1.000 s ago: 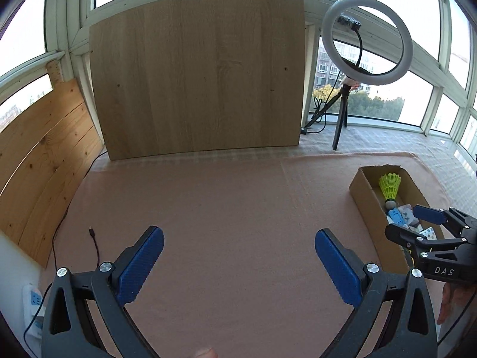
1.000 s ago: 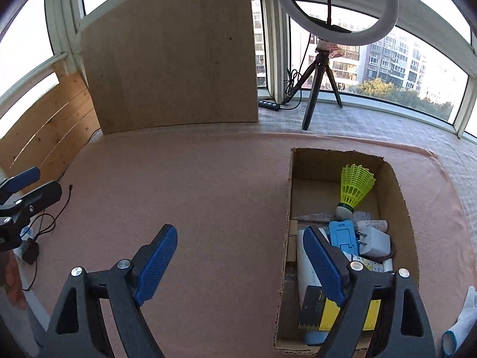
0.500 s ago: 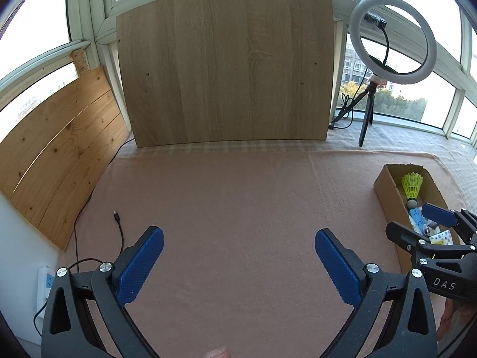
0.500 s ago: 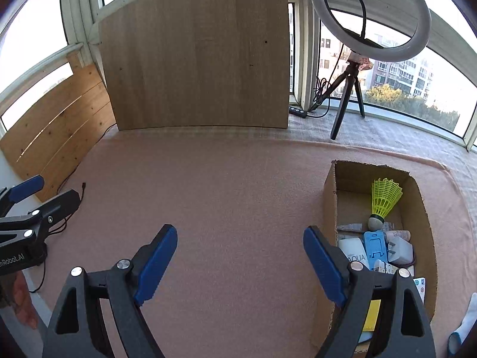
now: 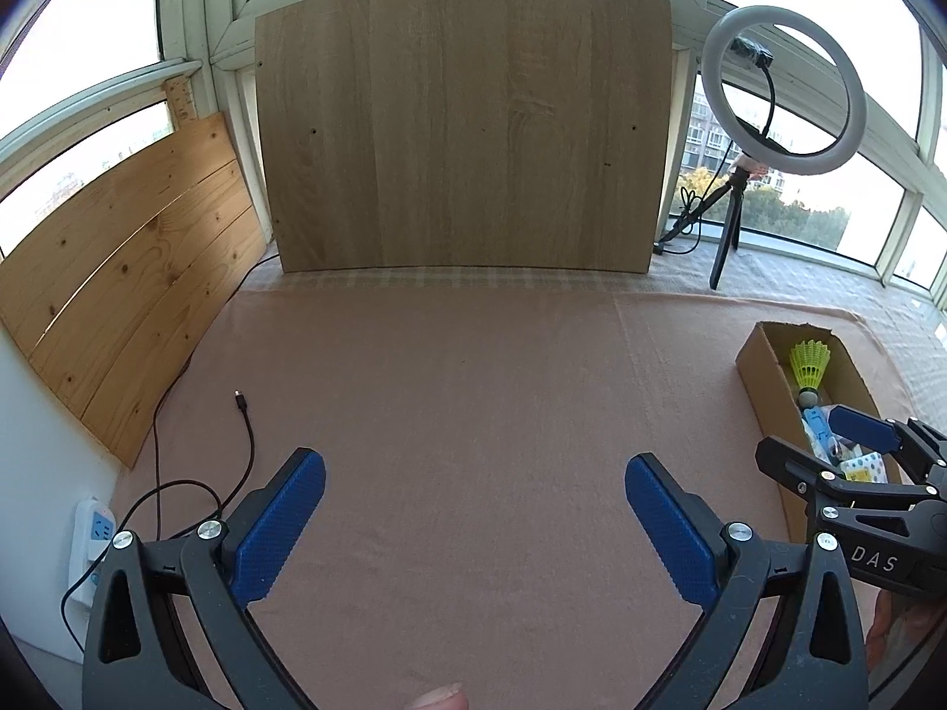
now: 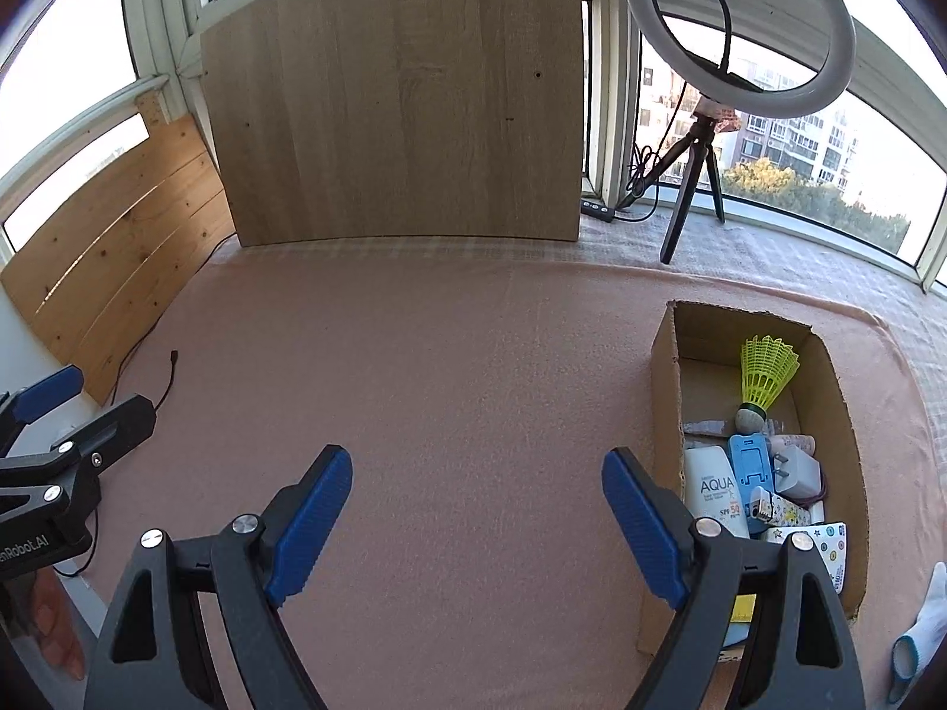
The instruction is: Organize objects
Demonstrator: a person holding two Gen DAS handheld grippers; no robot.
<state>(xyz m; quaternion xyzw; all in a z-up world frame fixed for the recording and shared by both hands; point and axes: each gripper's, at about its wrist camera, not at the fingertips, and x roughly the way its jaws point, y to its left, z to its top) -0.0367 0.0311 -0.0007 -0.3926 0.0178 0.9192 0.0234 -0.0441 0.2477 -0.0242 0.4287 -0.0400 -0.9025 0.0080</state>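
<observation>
A cardboard box sits on the pink cloth at the right. Inside lie a yellow shuttlecock, a white AQUA sunscreen tube, a blue phone stand, a white charger and star-patterned items. My right gripper hangs open over bare cloth just left of the box, with nothing between its fingers. My left gripper is open over the cloth's middle, also with nothing in it. From the left wrist view the box lies at the far right, partly behind the right gripper.
A large wooden board leans against the window at the back, and a slatted wooden panel stands at the left. A ring light on a tripod stands at the back right. A black cable runs to a power strip at the left edge. A white and blue sock lies right of the box.
Both grippers have drawn back from the box, which now looks smaller and farther right in both views. The cable and power strip have come into the left wrist view. Both stay open.
</observation>
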